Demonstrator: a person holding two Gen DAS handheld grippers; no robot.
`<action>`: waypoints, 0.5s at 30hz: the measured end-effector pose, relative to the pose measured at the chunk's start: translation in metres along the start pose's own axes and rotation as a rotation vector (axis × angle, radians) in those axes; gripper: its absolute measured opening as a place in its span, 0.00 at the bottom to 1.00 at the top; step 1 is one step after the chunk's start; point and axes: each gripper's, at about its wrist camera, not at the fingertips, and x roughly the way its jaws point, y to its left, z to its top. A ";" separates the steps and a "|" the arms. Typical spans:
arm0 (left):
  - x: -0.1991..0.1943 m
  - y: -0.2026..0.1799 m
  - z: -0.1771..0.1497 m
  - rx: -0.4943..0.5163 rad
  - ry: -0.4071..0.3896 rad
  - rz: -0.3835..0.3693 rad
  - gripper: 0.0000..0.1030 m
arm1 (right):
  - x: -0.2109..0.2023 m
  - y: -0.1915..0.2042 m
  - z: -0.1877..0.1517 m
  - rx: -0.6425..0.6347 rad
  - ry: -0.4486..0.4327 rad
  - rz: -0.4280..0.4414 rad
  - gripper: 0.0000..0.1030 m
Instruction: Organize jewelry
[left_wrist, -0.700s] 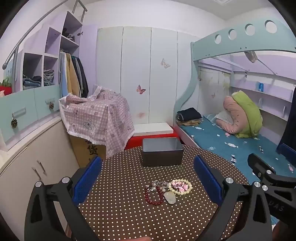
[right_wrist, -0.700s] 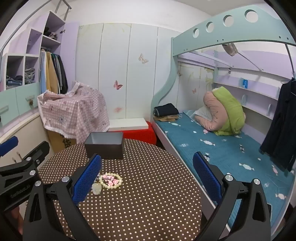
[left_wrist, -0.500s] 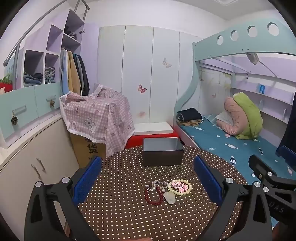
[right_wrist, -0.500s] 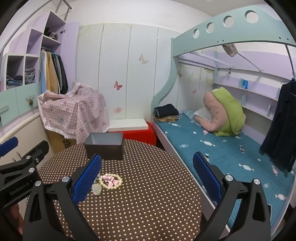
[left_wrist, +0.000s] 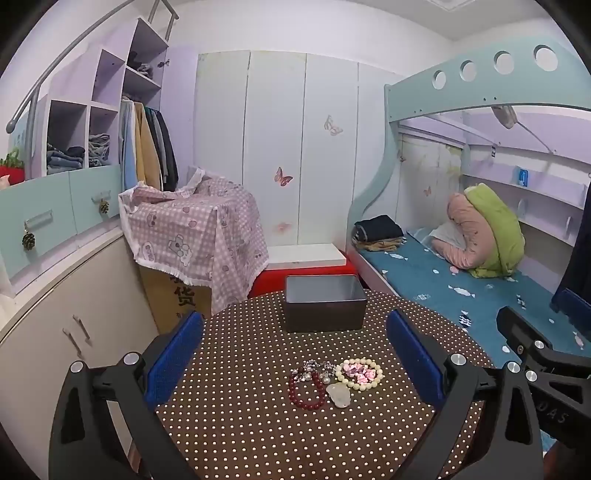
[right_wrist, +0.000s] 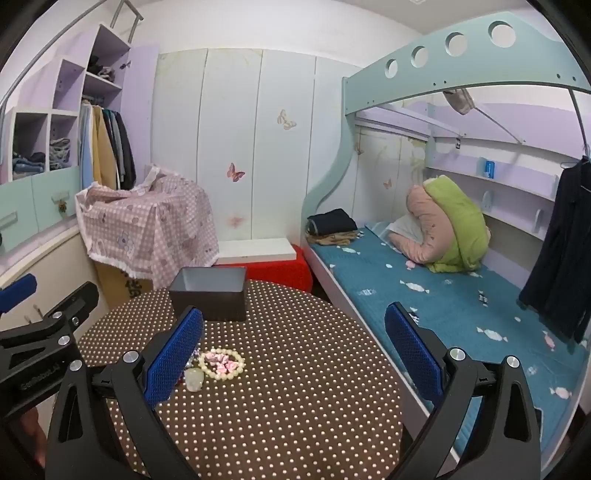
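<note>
A small pile of jewelry lies on the round brown polka-dot table (left_wrist: 240, 424): a dark red bead bracelet (left_wrist: 307, 390), a cream bead bracelet (left_wrist: 359, 373) ringing pink stones, a pale pendant (left_wrist: 338, 395) and silvery pieces (left_wrist: 314, 369). An open dark grey box (left_wrist: 324, 302) stands behind it at the table's far edge. My left gripper (left_wrist: 293, 356) is open and empty, held above the table with the pile between its blue pads. My right gripper (right_wrist: 293, 354) is open and empty to the right of the pile; the cream bracelet (right_wrist: 221, 363) and box (right_wrist: 208, 295) show there.
A bunk bed (right_wrist: 443, 302) with a blue mattress runs along the right of the table. A pink checked cloth (left_wrist: 192, 236) covers a carton behind the table on the left. A red stool with a white board (left_wrist: 306, 254) stands behind the box. Cabinets (left_wrist: 55, 314) line the left wall.
Both grippers stay open and almost still. The left wrist view has shifted slightly, so the room sits a little further right in frame.
</note>
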 end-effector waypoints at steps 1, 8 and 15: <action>0.000 0.000 0.000 -0.002 -0.001 0.002 0.93 | -0.001 0.003 0.000 -0.002 -0.003 0.000 0.93; -0.005 0.001 -0.001 -0.002 -0.018 0.000 0.93 | -0.006 -0.004 0.004 0.007 -0.024 0.012 0.93; -0.013 0.000 0.000 -0.004 -0.044 0.002 0.93 | -0.011 -0.006 0.003 0.003 -0.041 0.021 0.93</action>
